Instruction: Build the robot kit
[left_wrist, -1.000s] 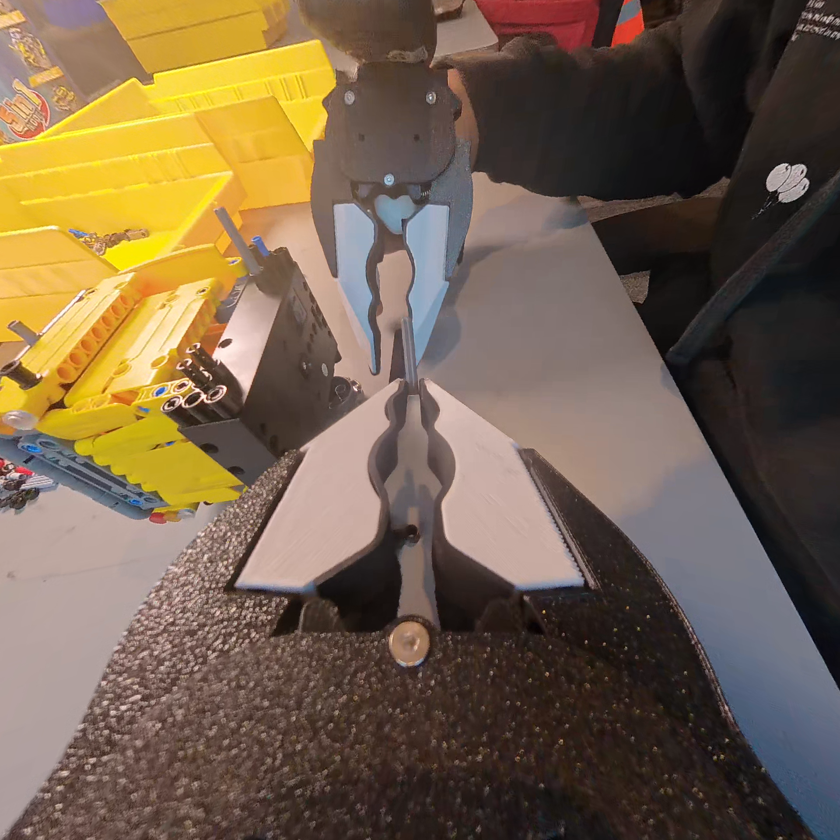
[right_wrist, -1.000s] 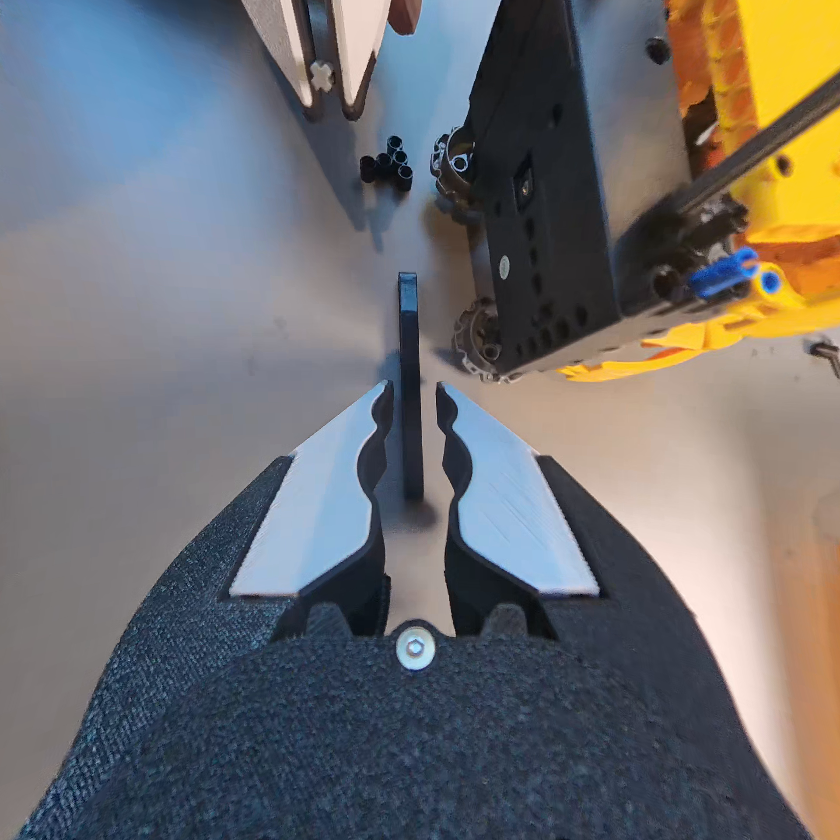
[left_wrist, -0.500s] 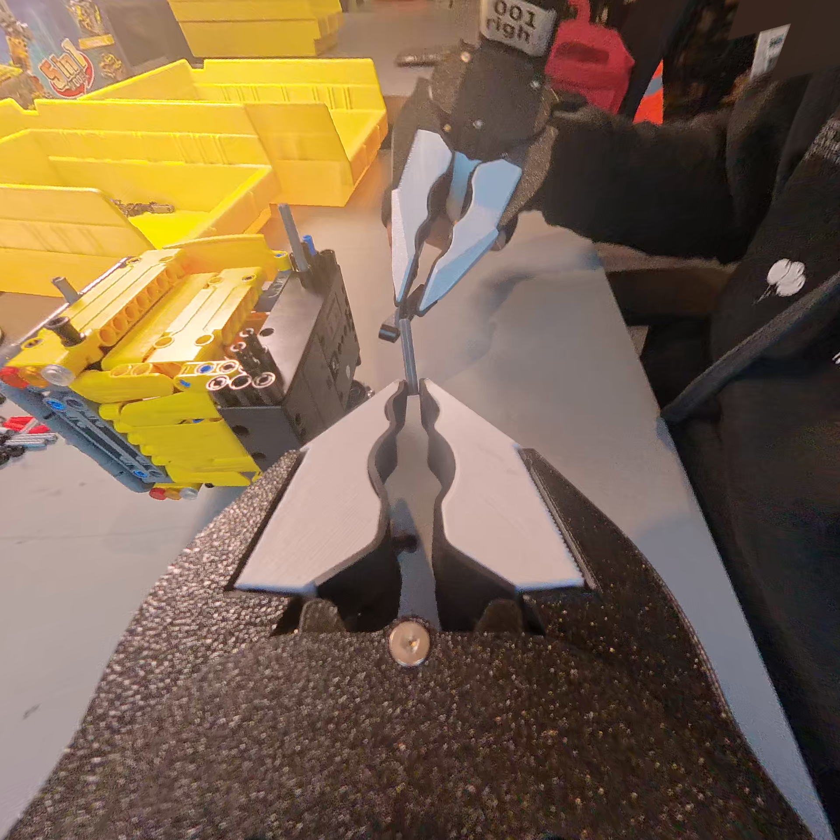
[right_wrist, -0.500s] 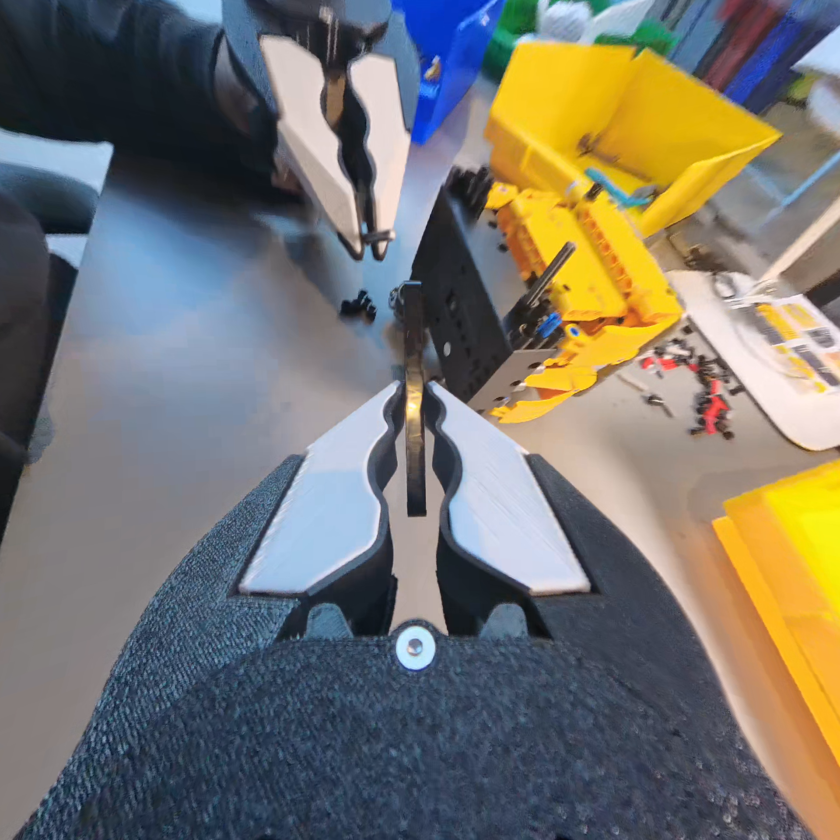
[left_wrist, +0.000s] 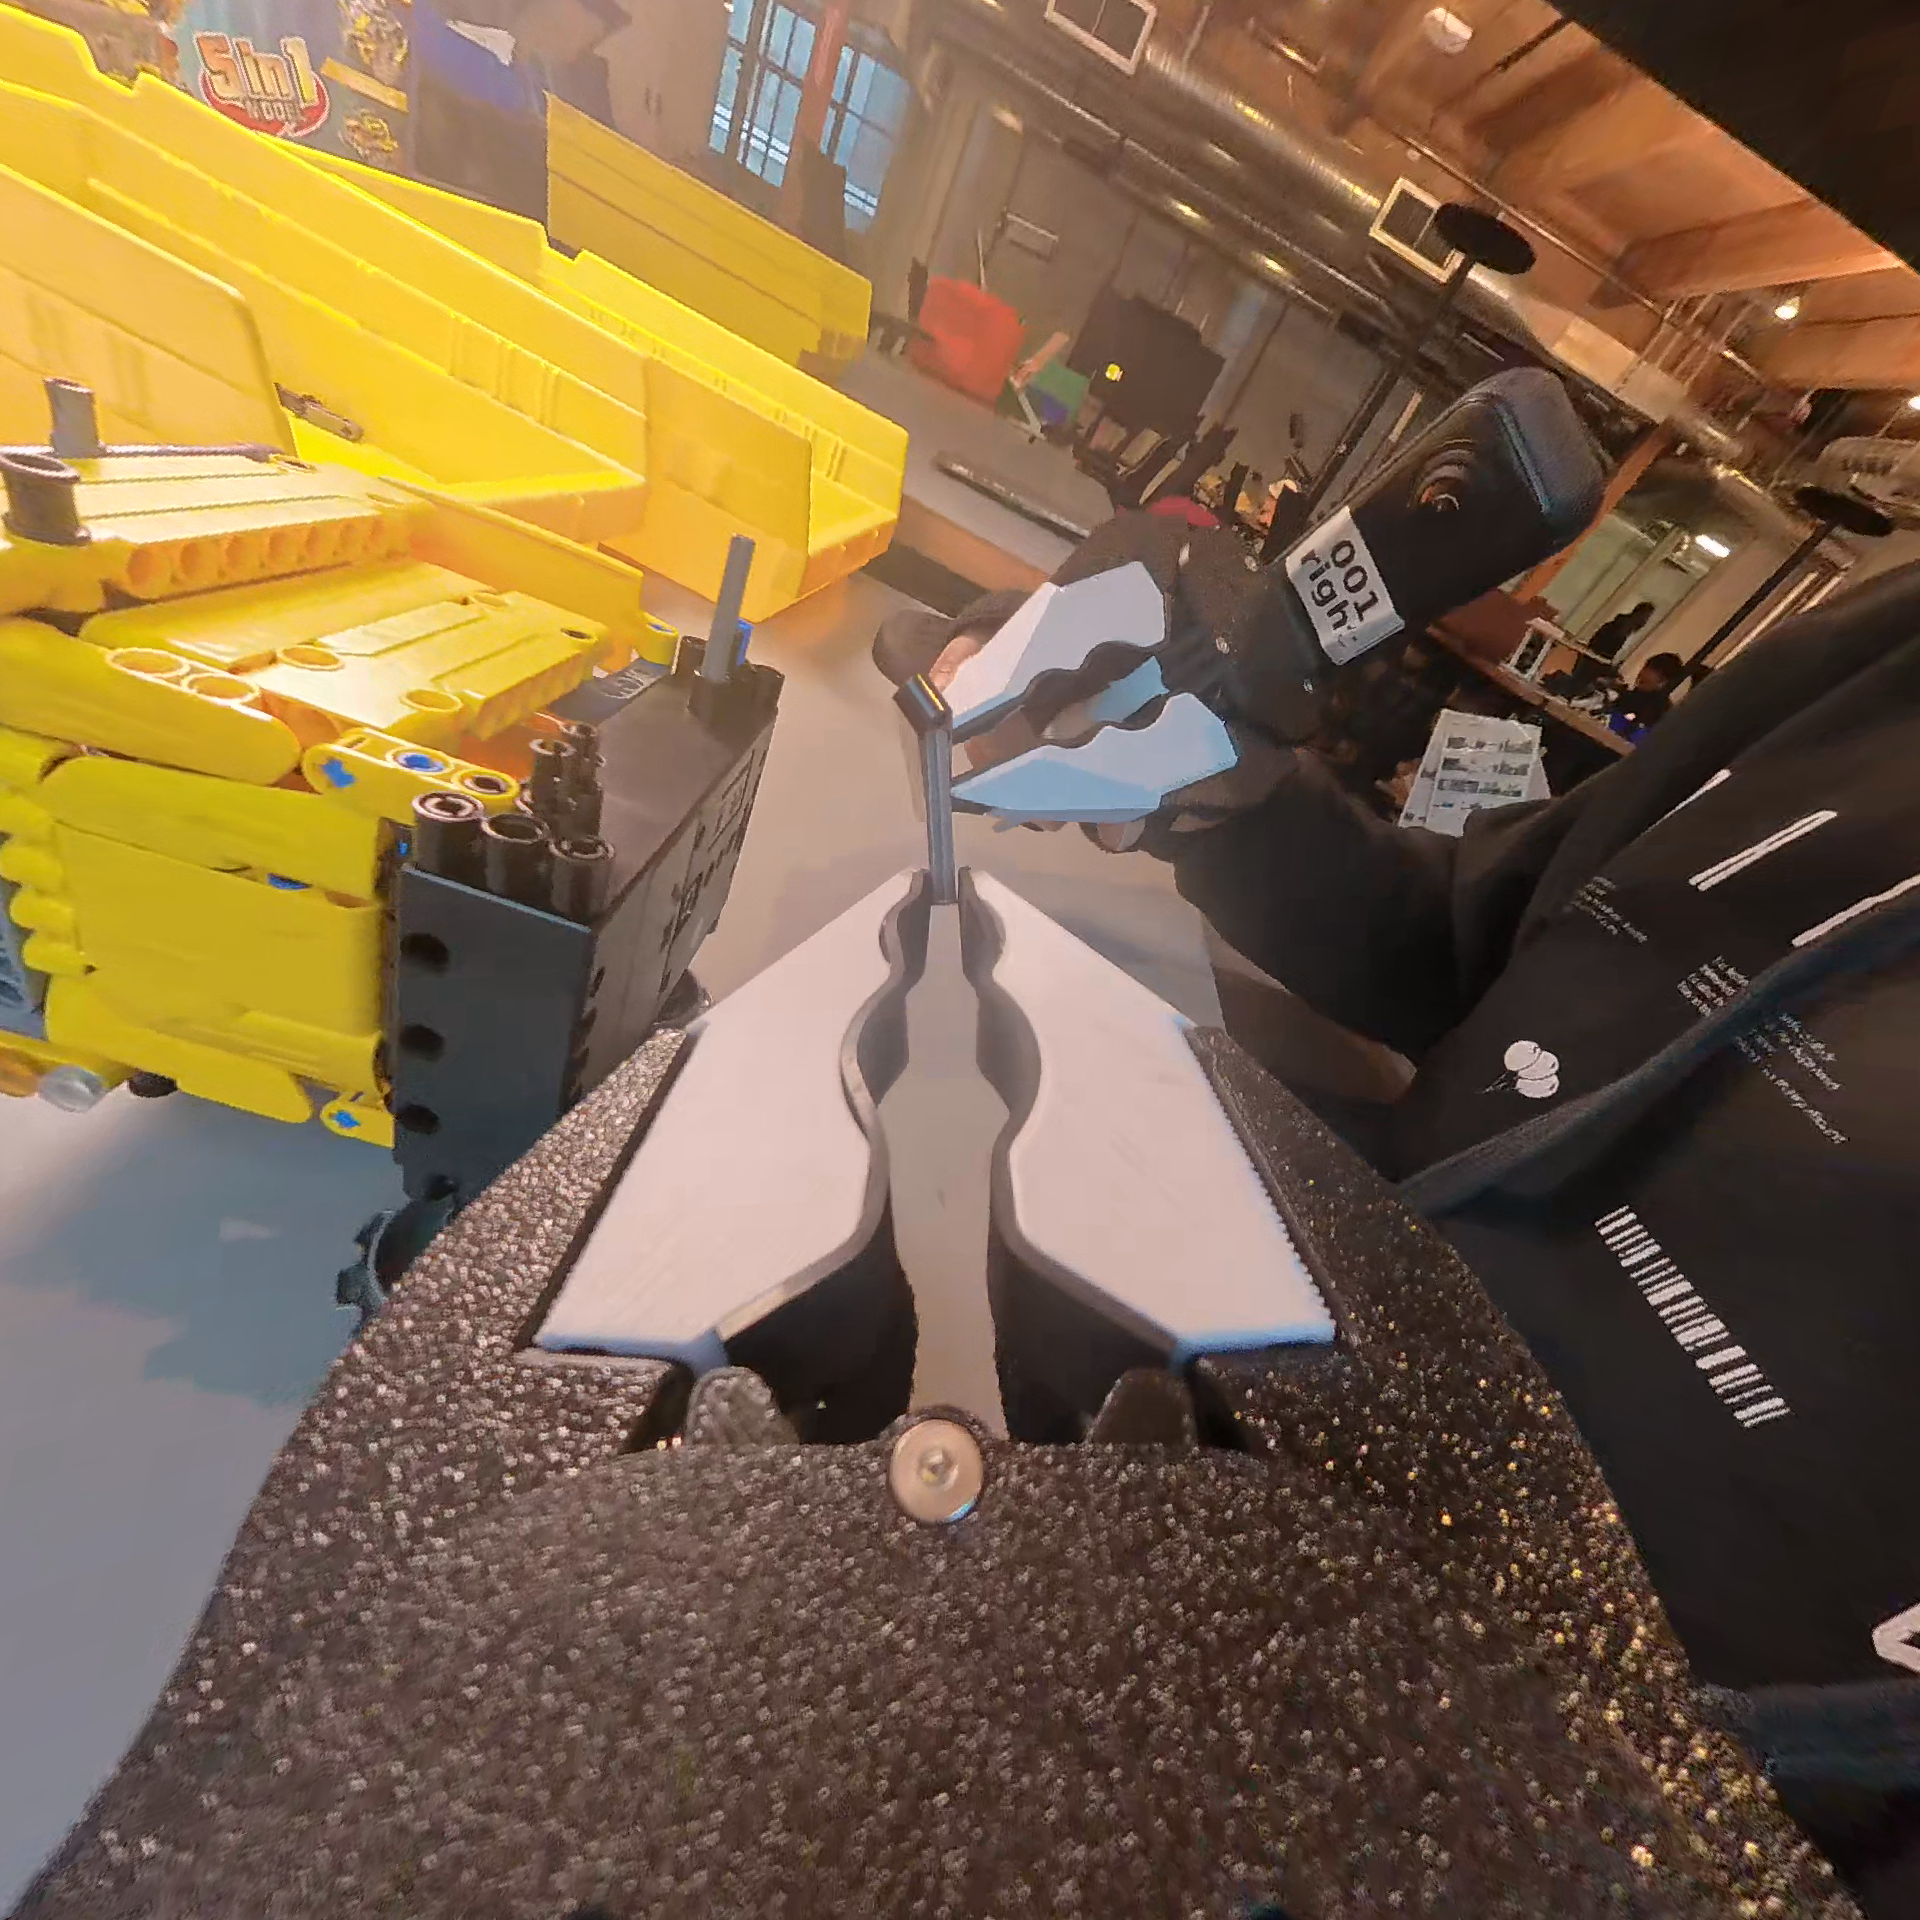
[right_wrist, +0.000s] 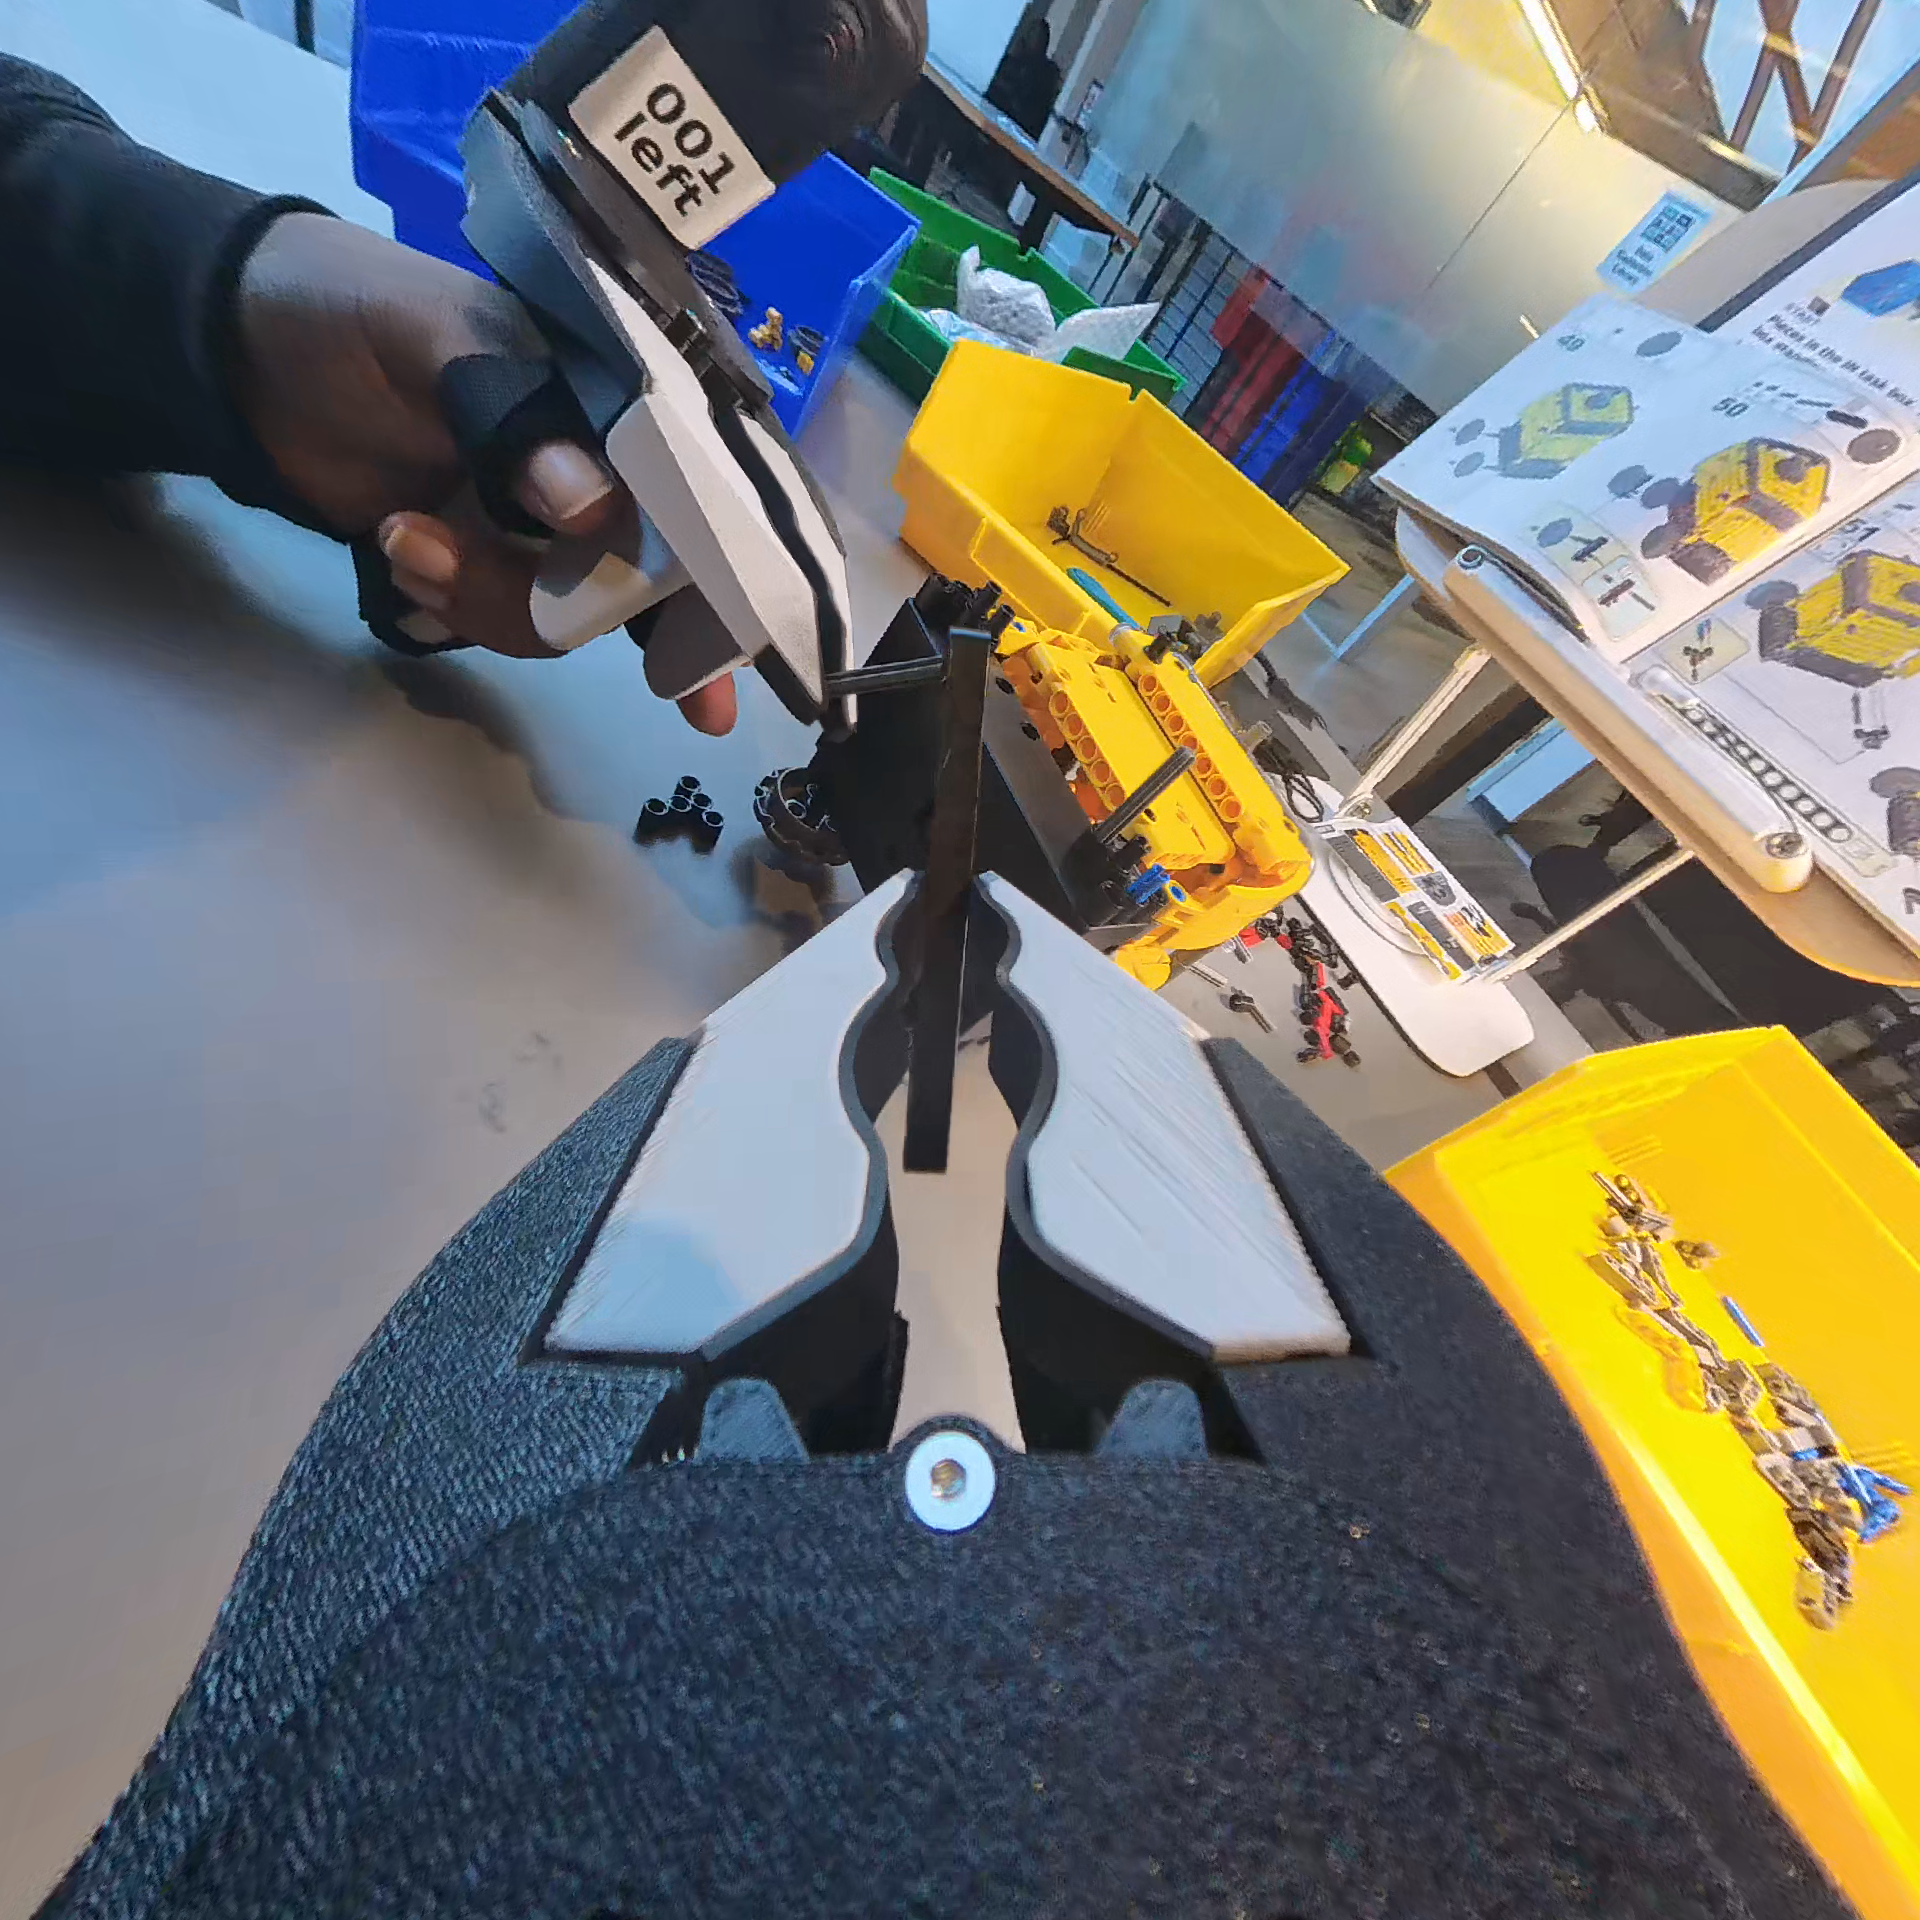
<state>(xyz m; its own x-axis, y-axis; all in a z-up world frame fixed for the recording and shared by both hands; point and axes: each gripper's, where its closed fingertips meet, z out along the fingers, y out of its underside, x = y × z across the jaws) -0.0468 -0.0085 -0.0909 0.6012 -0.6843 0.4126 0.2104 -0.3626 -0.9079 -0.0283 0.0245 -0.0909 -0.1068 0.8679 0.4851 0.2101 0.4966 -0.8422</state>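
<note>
1. Black beam (right_wrist: 951, 894) sits pinched in the right claw (right_wrist: 940, 883), held up off the grey surface (right_wrist: 260, 935).
2. Left claw (left_wrist: 940, 883) is clamped on a thin grey axle (left_wrist: 937, 821) whose tip meets the beam.
3. Yellow-and-black brick model (right_wrist: 1101, 769) is right behind.

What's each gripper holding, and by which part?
Left gripper: thin grey axle, gripped at its near end. Right gripper: flat black beam, gripped around mid-length; axle tip meets beam's far end.

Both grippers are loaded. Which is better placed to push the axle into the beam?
Likely left: the left gripper clamps the grey axle lengthwise, tip at the black beam's end; the right gripper steadies that beam.
</note>
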